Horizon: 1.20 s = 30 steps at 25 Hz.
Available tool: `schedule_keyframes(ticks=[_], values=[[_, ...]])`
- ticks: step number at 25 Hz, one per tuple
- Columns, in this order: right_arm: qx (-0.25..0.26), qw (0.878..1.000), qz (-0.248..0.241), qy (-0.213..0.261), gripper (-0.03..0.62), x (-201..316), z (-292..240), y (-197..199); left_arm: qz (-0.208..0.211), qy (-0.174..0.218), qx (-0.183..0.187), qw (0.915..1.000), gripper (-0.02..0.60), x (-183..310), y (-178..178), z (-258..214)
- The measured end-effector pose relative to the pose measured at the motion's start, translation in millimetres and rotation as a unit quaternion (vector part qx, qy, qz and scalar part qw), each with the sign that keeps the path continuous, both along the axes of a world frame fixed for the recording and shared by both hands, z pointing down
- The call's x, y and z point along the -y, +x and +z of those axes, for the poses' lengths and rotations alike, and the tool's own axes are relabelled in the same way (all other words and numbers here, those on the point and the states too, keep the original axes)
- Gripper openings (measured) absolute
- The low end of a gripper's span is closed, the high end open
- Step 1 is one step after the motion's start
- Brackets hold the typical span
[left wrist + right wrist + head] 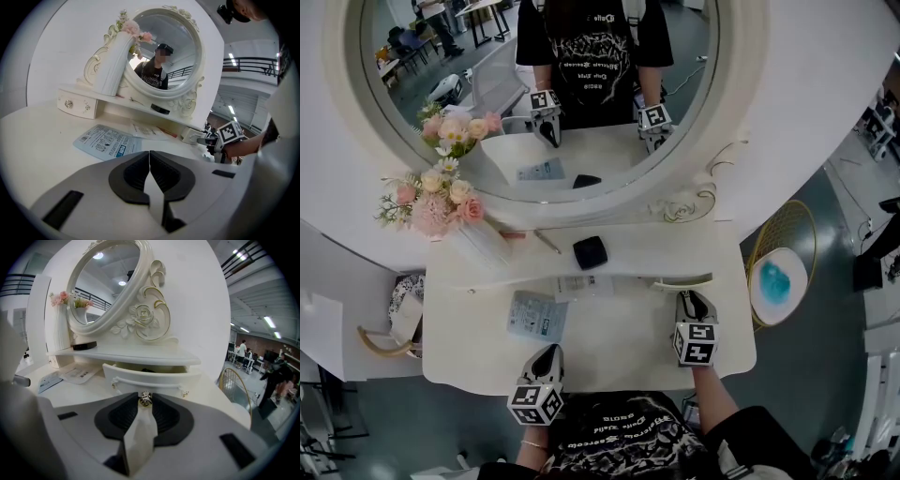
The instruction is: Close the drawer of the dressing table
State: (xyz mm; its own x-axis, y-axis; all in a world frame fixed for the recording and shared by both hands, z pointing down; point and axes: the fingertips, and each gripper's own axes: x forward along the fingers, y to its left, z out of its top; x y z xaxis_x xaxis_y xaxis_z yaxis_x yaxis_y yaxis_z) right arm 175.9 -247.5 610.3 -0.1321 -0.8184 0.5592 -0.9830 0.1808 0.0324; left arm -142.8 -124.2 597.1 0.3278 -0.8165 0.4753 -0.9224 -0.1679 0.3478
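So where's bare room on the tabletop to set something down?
Bare tabletop lies between the blue packet and the right hand-held gripper, shut on the drawer knob, and left of the packet. The shelf is crowded: vase, black case.

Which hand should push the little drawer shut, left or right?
Right. The right tongs are pinching the knob of the open drawer. The left tongs are shut and empty, off near the blue packet.

Bare tabletop (pixel 619 342) before open drawer (pixel 682 282)
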Motion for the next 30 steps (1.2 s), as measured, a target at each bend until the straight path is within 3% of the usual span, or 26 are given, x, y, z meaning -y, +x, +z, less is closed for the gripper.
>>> schedule_keyframes(ticks=[30], values=[[-0.004,1.000,-0.001,-0.001,0.103,8.5,0.3,0.8,-0.005,-0.003,0.000,1.0000,0.017,0.1,-2.0,0.9]])
